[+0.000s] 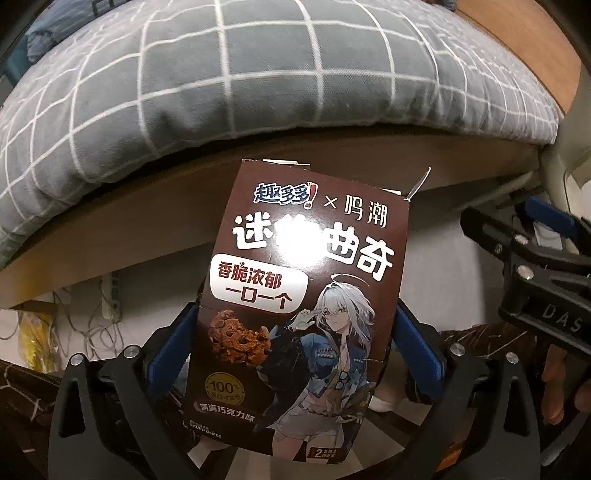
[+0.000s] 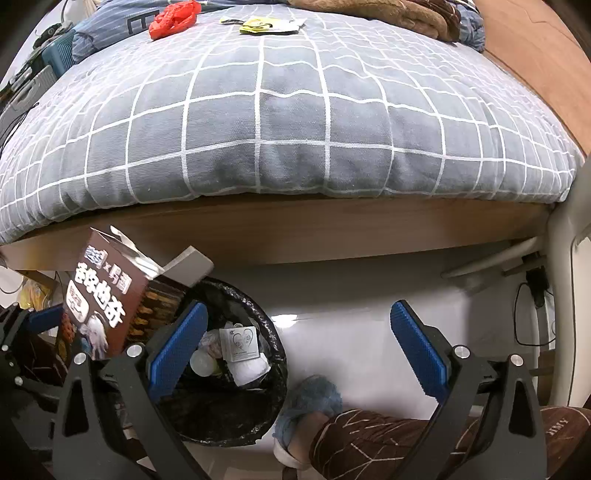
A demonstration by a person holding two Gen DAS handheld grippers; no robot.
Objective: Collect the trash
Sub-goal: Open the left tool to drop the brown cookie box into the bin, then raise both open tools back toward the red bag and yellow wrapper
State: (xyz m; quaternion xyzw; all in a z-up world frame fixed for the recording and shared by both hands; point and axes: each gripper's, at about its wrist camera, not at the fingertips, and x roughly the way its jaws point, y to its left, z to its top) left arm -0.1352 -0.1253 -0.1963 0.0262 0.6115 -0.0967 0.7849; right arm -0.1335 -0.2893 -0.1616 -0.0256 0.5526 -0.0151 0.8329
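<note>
Left gripper (image 1: 295, 343): we have its blue pads closed on the lower sides of the cookie box (image 1: 303, 295), which stands upright between them.
Right gripper (image 2: 295, 347): spread wide, nothing in it, hanging above the floor just right of the bin.
Box, place: seen from the right wrist, the cookie box (image 2: 99, 291) is held at the left, just beside the black-lined trash bin (image 2: 258, 402) below the bed (image 2: 295, 110).
Box, handling: opened at the top flap; we judge it light, thin cardboard that dents if squeezed hard. Glossy faces may slip, so we grip the side edges.
Still to collect: red wrapper (image 2: 173, 18) and yellow packet (image 2: 262, 25), far on the bed.
</note>
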